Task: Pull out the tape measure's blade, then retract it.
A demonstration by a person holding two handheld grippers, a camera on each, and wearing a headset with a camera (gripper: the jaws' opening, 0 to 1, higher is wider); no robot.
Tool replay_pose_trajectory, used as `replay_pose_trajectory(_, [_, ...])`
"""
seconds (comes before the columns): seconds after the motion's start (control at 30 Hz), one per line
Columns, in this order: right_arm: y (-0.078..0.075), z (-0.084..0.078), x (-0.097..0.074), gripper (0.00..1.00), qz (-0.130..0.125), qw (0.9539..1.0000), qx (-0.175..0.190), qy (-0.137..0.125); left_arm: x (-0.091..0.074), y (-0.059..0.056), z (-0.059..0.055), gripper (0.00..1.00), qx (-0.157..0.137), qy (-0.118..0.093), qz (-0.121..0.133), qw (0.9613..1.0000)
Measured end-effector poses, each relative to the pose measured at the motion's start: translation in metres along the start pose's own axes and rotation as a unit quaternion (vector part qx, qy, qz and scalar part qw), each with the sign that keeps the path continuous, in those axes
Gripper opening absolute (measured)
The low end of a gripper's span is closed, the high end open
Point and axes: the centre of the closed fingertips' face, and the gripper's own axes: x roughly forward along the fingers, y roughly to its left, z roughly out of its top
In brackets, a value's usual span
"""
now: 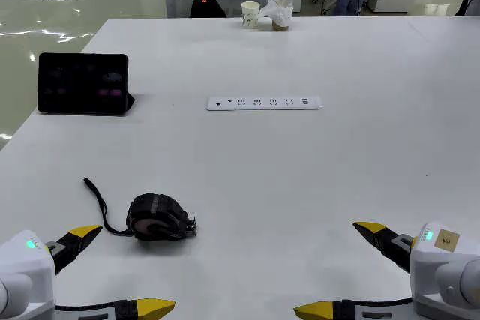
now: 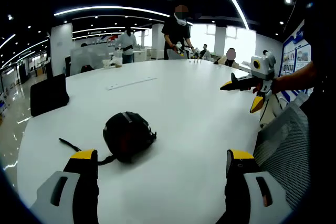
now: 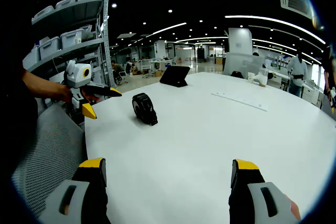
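Just this side of the tape measure, low and close in: left tool, jaws spread wide, gripping nothing. Well off to the right of the tape measure, equally close in: right tool, likewise gaping and empty. Beyond and between the two, resting on bare desk, no blade drawn out, black wrist strap trailing away to the left. Untouched, so probably at the reach-in step.

Likely to slip if pinched off-centre on that rounded case; could spin or skate across the smooth top. Could catch the strap instead of the case when coming in from that side. Blade end too small to make out here, so easy to miss or lose mid-pull, with the blade then snapping back. Better to brace the case before drawing.

Plenty of bare top right of the tape measure for a long pull. Front desk edge close on its near side, left edge some way past the strap. Farther off, well apart: power strip; off to the left, tablet; farthest, cups.
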Motion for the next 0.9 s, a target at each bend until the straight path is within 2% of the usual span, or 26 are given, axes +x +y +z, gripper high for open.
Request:
replay_pose_trajectory(0.43, [0.0021,-0.0014,0.0006,0.99,0.006,1.0,0.004,0.002,-0.0006,-0.0004,-0.0018,0.99,-0.001,0.002,-0.002,1.0])
replay_pose_trajectory(0.9, [0.0011,-0.0015,-0.0009,0.99,0.003,1.0,-0.002,0.002,-0.0003,0.0007,0.001,0.99,0.005,0.001,-0.003,1.0])
